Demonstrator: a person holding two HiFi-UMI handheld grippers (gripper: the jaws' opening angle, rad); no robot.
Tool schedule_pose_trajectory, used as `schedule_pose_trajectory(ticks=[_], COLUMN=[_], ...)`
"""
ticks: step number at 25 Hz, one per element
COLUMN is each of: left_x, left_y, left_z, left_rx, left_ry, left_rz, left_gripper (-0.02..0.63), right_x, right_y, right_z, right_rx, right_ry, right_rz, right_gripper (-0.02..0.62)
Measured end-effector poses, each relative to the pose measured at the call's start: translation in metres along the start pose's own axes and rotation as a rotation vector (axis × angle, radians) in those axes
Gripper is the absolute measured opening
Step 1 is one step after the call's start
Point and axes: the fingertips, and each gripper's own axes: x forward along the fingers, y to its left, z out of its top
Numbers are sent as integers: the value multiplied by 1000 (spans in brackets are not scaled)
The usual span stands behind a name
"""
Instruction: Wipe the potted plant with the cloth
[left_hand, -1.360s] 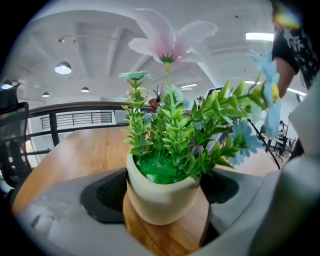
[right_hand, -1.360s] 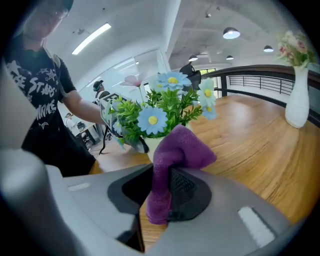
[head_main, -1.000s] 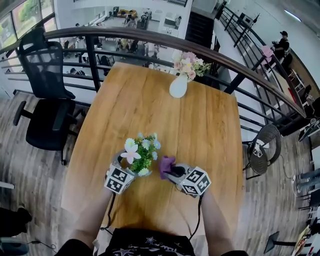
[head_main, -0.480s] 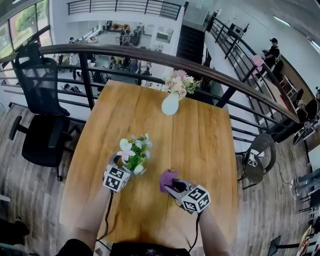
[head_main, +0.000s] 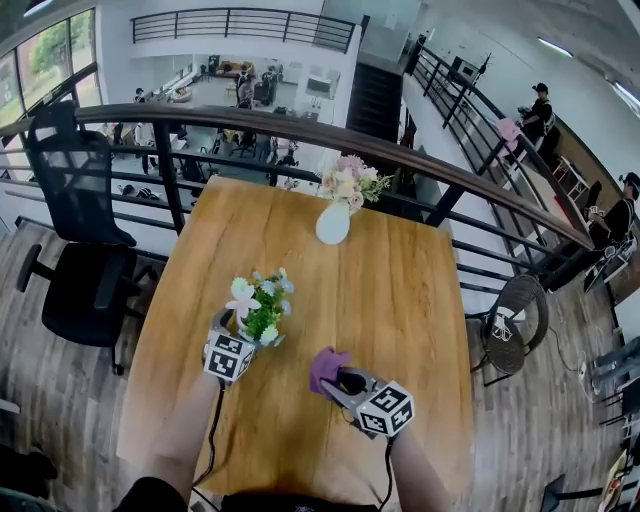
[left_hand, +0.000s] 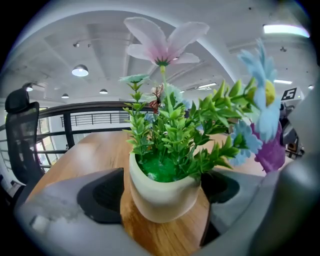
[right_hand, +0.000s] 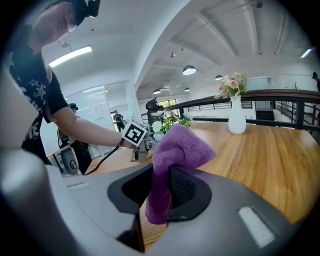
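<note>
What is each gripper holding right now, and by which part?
Left gripper clamps the pot by its sides, below the rim. Right gripper pinches the cloth at its lower end; the rest sticks up.

On the brown wooden table (head_main: 410, 290), the white ceramic vase of flowers (head_main: 333, 223) stood near the far edge, about midway along it. The green potted plant (head_main: 259, 312) stood toward the near left corner, between the jaws of the left gripper (head_main: 247, 336). The purple terry cloth (head_main: 325, 367), in the right gripper (head_main: 344, 382), was to its right, closer to the near edge. The black mesh office chair (head_main: 76, 235) stood beyond the left edge.
</note>
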Motion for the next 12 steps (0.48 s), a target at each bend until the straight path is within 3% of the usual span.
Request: schedule_pose_trajectory(ticks=[12], left_x=[-79], left_y=[-6], left_z=[-26], left_rx=[-161], left_ry=[29], left_rz=[161], left_gripper=[491], right_x=[-28], right_y=[23], right_z=[17], right_rx=[-40], right_ry=[-84], right_rz=[53], right_gripper=[83])
